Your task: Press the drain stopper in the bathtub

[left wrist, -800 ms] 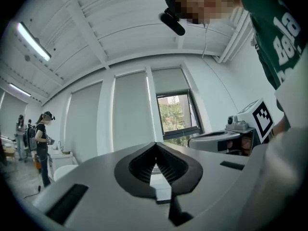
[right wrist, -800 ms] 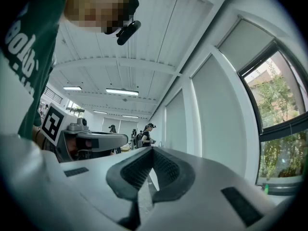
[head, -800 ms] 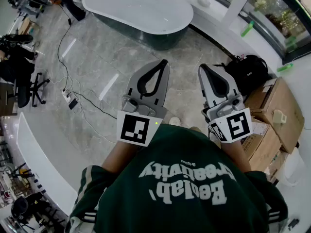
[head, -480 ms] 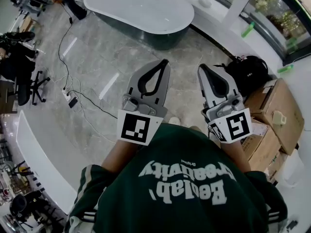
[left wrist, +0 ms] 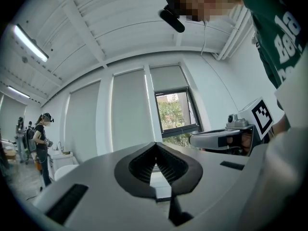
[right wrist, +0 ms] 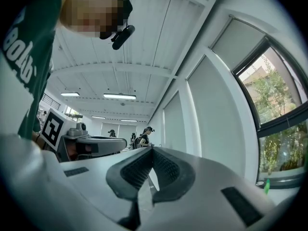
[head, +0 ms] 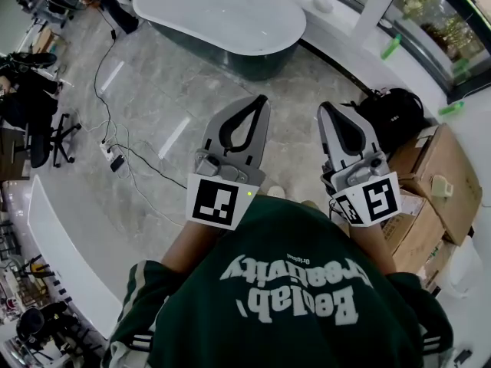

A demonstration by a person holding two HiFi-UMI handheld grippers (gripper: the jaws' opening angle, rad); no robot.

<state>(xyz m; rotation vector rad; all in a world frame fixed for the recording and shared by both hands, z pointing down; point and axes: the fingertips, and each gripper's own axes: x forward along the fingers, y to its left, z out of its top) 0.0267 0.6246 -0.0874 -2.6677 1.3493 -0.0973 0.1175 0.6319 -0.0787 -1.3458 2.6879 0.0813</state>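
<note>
Bathtub well ahead | left hand-held gripper closed, empty | right hand-held gripper closed, empty

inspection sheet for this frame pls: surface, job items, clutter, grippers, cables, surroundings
surface: grey marble floor.
job's things: white bathtub ahead, beyond both grippers; drain stopper not made out.
clutter: black backpack and cardboard boxes at right.
grippers: left hand-held gripper and right hand-held gripper both shut, nothing between the jaws, held out in front of the chest.
cables: loose cables and a power strip on the floor at left.
surroundings: office chair far left; window top right.
</note>
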